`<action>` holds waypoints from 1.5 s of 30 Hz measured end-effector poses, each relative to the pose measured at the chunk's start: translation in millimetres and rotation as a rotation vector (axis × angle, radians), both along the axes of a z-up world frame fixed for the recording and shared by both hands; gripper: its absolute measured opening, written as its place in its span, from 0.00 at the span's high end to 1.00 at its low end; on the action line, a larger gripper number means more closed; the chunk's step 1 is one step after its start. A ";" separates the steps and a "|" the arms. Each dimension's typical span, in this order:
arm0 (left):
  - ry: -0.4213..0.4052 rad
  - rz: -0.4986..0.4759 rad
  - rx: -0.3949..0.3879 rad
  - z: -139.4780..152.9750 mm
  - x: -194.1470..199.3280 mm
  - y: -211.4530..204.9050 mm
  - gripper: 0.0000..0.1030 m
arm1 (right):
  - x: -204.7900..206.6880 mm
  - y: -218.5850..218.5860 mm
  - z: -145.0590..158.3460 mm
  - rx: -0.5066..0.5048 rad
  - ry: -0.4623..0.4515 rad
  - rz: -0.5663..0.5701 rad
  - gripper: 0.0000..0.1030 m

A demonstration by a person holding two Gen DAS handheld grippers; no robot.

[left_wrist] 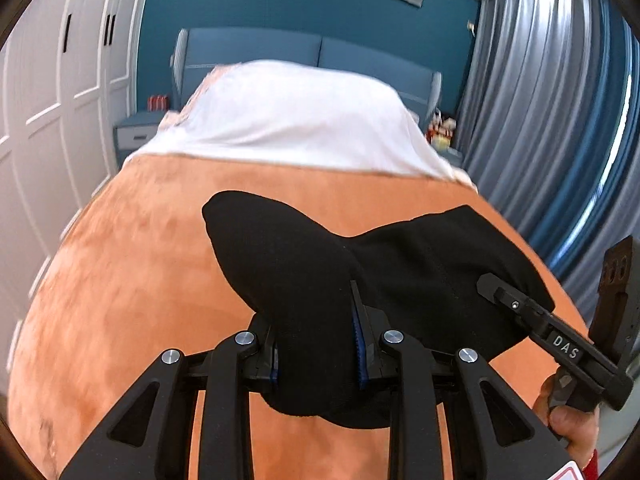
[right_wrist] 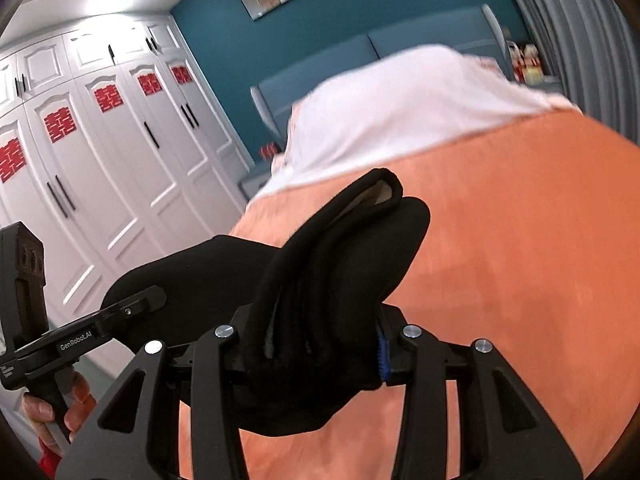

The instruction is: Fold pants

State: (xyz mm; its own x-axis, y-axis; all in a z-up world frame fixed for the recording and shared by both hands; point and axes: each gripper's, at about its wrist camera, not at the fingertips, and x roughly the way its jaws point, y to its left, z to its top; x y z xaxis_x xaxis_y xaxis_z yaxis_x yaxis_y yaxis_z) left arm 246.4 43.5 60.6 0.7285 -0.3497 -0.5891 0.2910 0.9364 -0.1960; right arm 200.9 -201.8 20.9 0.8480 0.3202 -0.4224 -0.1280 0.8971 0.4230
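Observation:
Black pants (left_wrist: pixel 304 264) hang bunched above an orange bedspread (left_wrist: pixel 132 264). My left gripper (left_wrist: pixel 316 344) is shut on a thick wad of the pants, and the cloth bulges out past its fingers. My right gripper (right_wrist: pixel 320 344) is shut on another bunched part of the pants (right_wrist: pixel 340 248), with a pale inner lining showing at the top fold. The right gripper also shows in the left wrist view (left_wrist: pixel 500 286) at the right, touching the same cloth. The left gripper shows at the lower left of the right wrist view (right_wrist: pixel 152 296). The fingertips are mostly hidden by cloth.
A white sheet (left_wrist: pixel 296 120) covers the far half of the bed in front of a blue headboard (left_wrist: pixel 256 46). White wardrobes (right_wrist: pixel 92 152) line the left side. Grey curtains (left_wrist: pixel 548 92) hang at the right. A nightstand (left_wrist: pixel 134 132) stands by the bed.

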 end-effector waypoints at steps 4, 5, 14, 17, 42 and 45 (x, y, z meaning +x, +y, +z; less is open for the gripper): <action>-0.031 -0.001 -0.037 -32.6 88.7 -3.7 0.78 | 81.8 -10.9 -23.5 -0.001 -0.040 -0.004 0.62; -0.025 0.001 -0.046 -44.5 105.3 -4.3 0.78 | 101.1 -13.8 -35.1 0.006 -0.039 -0.009 0.62; 0.320 0.122 0.002 -270.0 197.1 13.1 0.54 | 215.6 -31.3 -247.9 0.047 0.413 -0.095 0.36; 0.232 0.129 0.020 -262.2 167.3 27.2 0.46 | 186.5 -41.4 -242.2 0.038 0.301 -0.104 0.28; 0.153 0.122 0.379 -199.7 160.5 -45.0 0.49 | 190.6 22.9 -158.0 -0.246 0.233 -0.109 0.80; 0.143 0.130 0.355 -175.9 131.8 -41.0 0.49 | 145.8 23.1 -136.5 -0.235 0.216 -0.112 0.79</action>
State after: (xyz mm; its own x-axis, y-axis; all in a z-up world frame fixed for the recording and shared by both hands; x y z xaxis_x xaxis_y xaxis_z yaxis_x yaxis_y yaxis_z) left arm 378.1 2.5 -115.2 0.6551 -0.0167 -0.7553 0.1591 0.9804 0.1163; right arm 346.7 -178.7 -115.6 0.7553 0.1028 -0.6472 0.0464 0.9768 0.2092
